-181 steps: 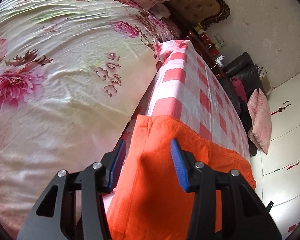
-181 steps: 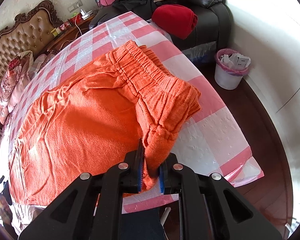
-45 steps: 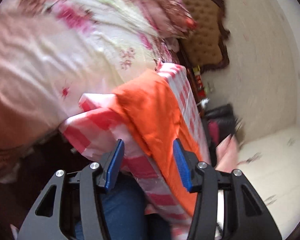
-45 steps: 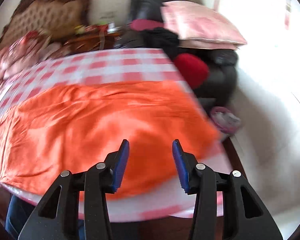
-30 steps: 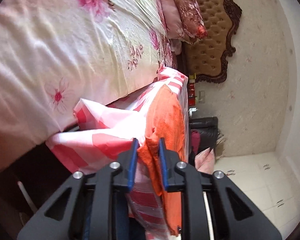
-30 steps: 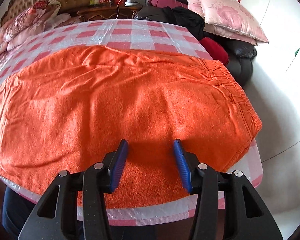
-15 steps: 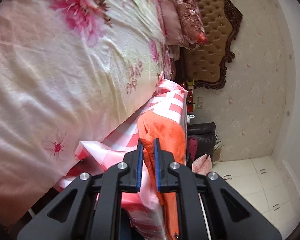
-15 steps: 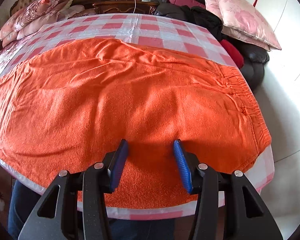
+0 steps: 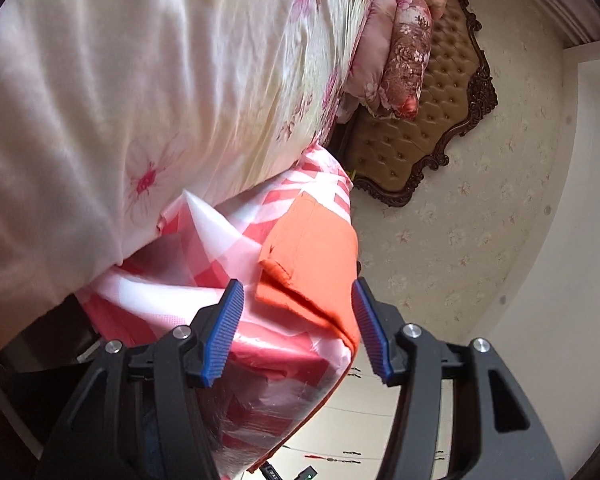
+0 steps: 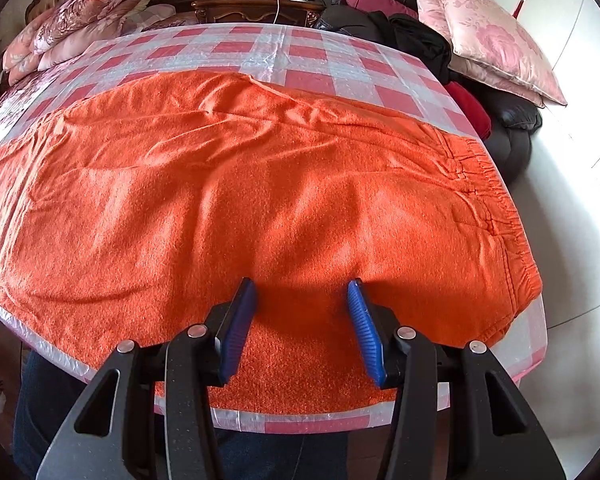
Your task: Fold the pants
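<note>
The orange pants [image 10: 236,184] lie spread flat across the table, folded lengthwise, with the elastic waistband [image 10: 488,196] at the right. My right gripper [image 10: 302,320] is open and empty over the near edge of the pants. In the left wrist view the leg-hem end of the pants [image 9: 316,256] hangs at the table's left end. My left gripper [image 9: 296,328] is open there, its blue pads on either side of the hem corner without pinching it.
The table has a pink checked plastic cloth [image 10: 276,52]. A bed with a floral sheet [image 9: 140,80] is close on the left. A dark sofa with pink cushions [image 10: 488,40] stands at the right and a wooden cabinet [image 10: 256,4] behind.
My left gripper was shut on the hem half a second ago and has now opened, letting the cloth go. My right gripper stays open and has moved slightly closer over the pants.
</note>
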Motion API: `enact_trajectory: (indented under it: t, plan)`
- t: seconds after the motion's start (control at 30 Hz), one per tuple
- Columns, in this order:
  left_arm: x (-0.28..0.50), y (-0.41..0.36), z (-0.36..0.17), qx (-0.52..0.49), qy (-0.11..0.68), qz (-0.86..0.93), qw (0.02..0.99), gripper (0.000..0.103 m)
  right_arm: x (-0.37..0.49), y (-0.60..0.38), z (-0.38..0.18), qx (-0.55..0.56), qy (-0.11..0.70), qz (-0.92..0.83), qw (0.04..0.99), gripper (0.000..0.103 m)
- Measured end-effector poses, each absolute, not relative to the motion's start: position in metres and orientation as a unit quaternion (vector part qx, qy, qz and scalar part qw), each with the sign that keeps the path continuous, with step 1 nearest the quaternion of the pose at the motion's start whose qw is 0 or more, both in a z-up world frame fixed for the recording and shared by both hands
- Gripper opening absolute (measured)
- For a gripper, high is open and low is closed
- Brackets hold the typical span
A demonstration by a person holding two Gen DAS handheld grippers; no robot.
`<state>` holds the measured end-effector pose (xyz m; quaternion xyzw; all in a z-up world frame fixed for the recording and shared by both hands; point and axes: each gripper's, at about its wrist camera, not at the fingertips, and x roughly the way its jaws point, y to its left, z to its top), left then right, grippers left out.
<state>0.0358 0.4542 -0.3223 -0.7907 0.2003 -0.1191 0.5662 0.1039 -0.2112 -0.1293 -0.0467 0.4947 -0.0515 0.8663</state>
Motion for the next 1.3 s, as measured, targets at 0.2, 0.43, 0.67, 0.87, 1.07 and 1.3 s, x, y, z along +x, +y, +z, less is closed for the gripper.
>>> enact_trajectory:
  t: [0.2,0.43,0.67,0.87,1.07,1.3]
  plan:
    - [0.054,0.445,-0.323,-0.797,0.214,-0.148,0.545,0.055,0.104,-0.213,-0.13,-0.043,0.495,-0.051,0.866,0.05]
    - [0.071,0.449,-0.323,-0.791,0.231,-0.141,0.549,0.035,0.103,-0.213,-0.13,-0.045,0.492,-0.052,0.868,0.05]
    - [0.093,0.464,-0.225,-0.614,0.295,-0.031,0.731,0.014,0.103,-0.213,-0.131,-0.039,0.491,-0.051,0.869,0.05]
    - [0.122,0.351,-0.072,-0.157,0.322,0.1,0.928,0.014,0.102,-0.216,-0.131,-0.029,0.491,-0.051,0.869,0.05]
    - [0.113,0.133,-0.056,0.2,0.272,0.01,0.941,0.014,0.105,-0.223,-0.129,-0.004,0.499,-0.043,0.865,0.05]
    - [0.064,0.022,-0.143,0.288,0.259,-0.083,0.918,0.014,0.098,-0.231,-0.112,0.053,0.495,-0.004,0.867,0.05]
